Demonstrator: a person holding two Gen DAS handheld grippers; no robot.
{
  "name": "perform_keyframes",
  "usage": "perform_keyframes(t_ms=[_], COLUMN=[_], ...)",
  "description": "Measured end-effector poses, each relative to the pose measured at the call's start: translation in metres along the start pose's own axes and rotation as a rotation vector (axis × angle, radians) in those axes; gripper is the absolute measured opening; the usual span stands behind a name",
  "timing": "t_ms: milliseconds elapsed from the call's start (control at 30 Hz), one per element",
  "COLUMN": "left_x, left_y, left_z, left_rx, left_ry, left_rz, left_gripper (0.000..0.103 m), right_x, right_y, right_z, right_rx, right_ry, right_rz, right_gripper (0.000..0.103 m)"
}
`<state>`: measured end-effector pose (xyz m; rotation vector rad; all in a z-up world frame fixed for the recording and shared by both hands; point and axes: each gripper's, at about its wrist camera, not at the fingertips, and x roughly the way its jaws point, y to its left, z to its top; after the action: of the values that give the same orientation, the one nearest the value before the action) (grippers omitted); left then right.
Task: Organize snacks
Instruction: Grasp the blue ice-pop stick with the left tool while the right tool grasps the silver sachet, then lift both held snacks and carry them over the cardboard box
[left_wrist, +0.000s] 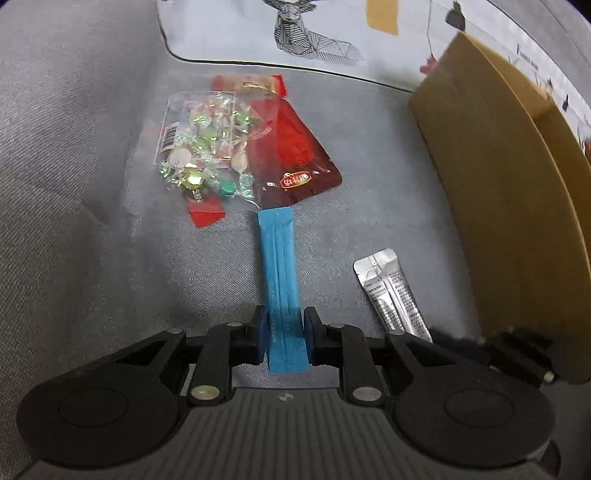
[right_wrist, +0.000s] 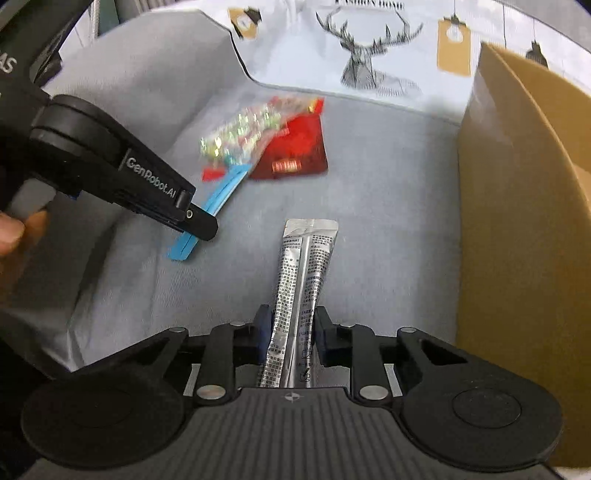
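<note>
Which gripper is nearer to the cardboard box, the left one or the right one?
Right. The right gripper, shut on the silver sachet, is beside the cardboard box. The left gripper, holding the blue stick pack, is farther away.

Grey cushion (left_wrist: 92, 147); deer-print cloth (right_wrist: 369, 55) behind.

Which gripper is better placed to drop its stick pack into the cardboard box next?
The right gripper, probably. It is shut on the silver stick pack, with the cardboard box directly beside it. The left gripper, holding the blue stick pack, is farther from the box.
</note>
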<state>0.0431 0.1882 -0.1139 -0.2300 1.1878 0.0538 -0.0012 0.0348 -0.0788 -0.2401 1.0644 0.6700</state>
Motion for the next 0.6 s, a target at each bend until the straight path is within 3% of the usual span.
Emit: perform_keyframes(t_ms=[133, 367, 600], left_x=[0.003, 0.015, 0.02], left_y=[0.001, -0.007, -0.018], left_z=[0.0, 0.003, 0.005], left_rx=[-0.012, 0.031, 0.072], left_ry=[0.006, 0.028, 0.025], left_rz=[0.002, 0.035, 0.054], left_gripper=[0.022, 0.032, 0.032], right_x=[0.004, 0.012, 0.012], right_y=[-0.005, -0.005, -0.002], right_z=[-0.001, -0.001, -0.001], right_rx=[-0.01, -0.037, -0.059], right_ry=[-0.012, -0.001, -0.009], right_rz=[-0.039, -0.041, -0.051], right_gripper=[0.043, 0.045, 0.044])
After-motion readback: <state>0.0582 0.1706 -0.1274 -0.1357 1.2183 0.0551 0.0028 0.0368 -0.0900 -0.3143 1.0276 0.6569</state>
